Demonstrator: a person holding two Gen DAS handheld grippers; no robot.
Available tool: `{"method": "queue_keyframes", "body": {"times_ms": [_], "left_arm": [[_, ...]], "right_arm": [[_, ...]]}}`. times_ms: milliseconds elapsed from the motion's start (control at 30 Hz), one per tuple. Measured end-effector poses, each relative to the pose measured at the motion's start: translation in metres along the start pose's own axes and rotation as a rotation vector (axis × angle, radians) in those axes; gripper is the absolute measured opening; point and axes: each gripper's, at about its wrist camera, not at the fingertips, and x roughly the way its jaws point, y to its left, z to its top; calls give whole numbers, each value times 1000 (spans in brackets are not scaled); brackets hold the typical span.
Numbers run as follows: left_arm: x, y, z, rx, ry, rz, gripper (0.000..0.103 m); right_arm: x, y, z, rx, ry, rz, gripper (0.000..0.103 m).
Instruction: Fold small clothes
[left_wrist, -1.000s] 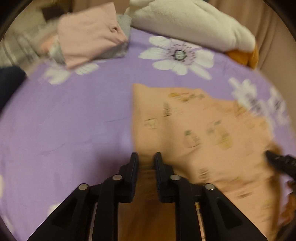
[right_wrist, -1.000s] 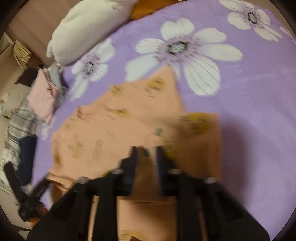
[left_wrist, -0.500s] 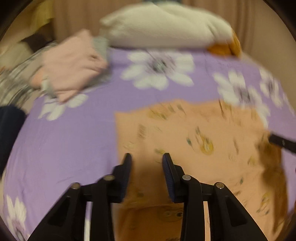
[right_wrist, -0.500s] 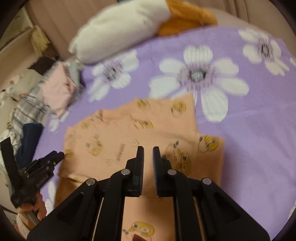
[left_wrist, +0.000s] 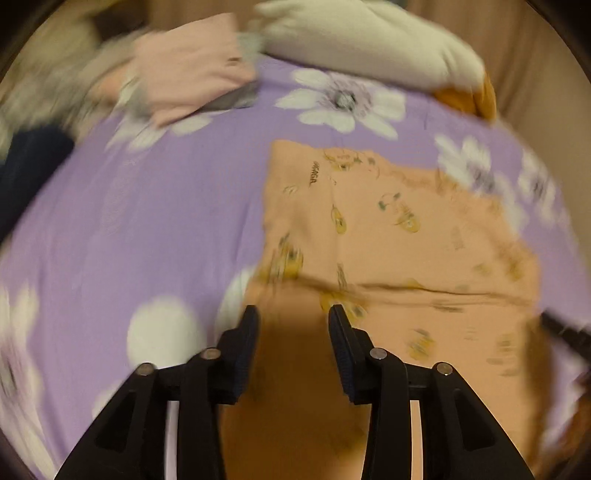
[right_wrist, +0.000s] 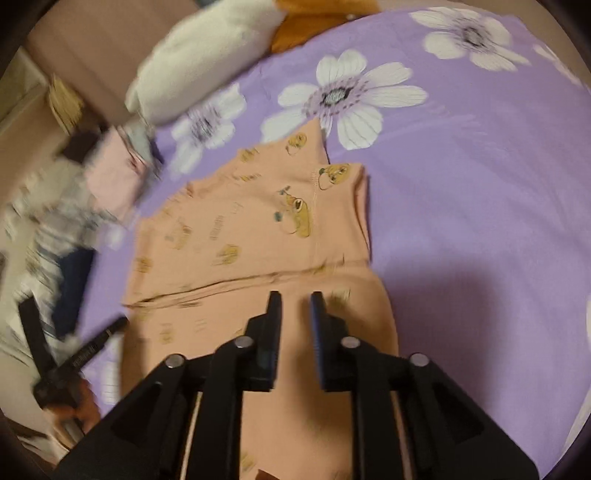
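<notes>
A peach garment with yellow cartoon prints (left_wrist: 399, 229) lies on the purple flowered bedsheet (left_wrist: 147, 221), with a fold line across it. It also shows in the right wrist view (right_wrist: 251, 229). My left gripper (left_wrist: 293, 314) is open and empty, just above the garment's near left part. My right gripper (right_wrist: 295, 299) is open with a narrower gap, empty, above the garment's near right part. The left gripper's tip shows at the left edge of the right wrist view (right_wrist: 92, 343).
A stack of folded clothes with a pink piece on top (left_wrist: 192, 85) sits at the far left of the bed. A white pillow (left_wrist: 369, 40) and an orange cushion (left_wrist: 469, 96) lie at the back. Plaid and dark clothes (right_wrist: 62, 258) lie at the left.
Both grippers let go of the garment and opened; the left first, the right after. The near part of the garment now lies folded over on the bed, and both grippers pulled back.
</notes>
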Motion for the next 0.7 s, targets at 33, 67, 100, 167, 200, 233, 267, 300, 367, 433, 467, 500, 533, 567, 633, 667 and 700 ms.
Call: {"method": "queue_keyframes", "body": {"times_ms": [33,67,100,167,200,233,267,300,367,433,467,500,533,567,633,667,700], "left_arm": [[-15,2,-6,-51,-24,-29,43],[-30,6,-12,-109,-53,-65,50],[-45,10,-18,-169,-86,-104,56],[-69,14,-25,-247,-141,-136,75],[-78,15,-28,-259,-160,-119,75],[-84,14,-32,-255,-174,-87,75],[-86,13,-37,-246,-176,-53,75],[-84,12,-40,-236,-167,-34,75],[-77,14,-58,-212,-126,-32,75],[-68,22,-73,-240,-86,-86,75],[-65,27,-82,-267,-67,-112,75],[-62,32,-90,-303,-44,-134,75],[-61,37,-99,-340,-30,-153,75],[-62,41,-105,-365,-26,-172,75],[-69,49,-118,-406,-32,-224,75],[-73,52,-122,-418,-44,-247,76],[-79,56,-125,-429,-61,-266,77]], "right_arm": [[-13,-2,-7,28,-27,17,24],[-20,-1,-10,47,-44,20,26],[-28,-1,-14,64,-59,20,28],[-42,-2,-22,91,-83,36,30],[-49,-3,-27,98,-93,48,31],[-53,-2,-31,105,-100,50,32],[-56,-4,-36,114,-107,47,33],[-59,-5,-39,122,-111,41,36],[-64,-10,-48,139,-113,24,42],[-64,-14,-53,149,-105,12,47],[-65,-16,-56,153,-100,11,48],[-66,-19,-60,161,-97,13,50],[-68,-22,-66,176,-98,22,56],[-70,-25,-72,189,-100,31,59],[-74,-29,-85,196,-87,43,66],[-74,-29,-91,188,-78,44,68],[-77,-29,-99,174,-76,44,70]]}}
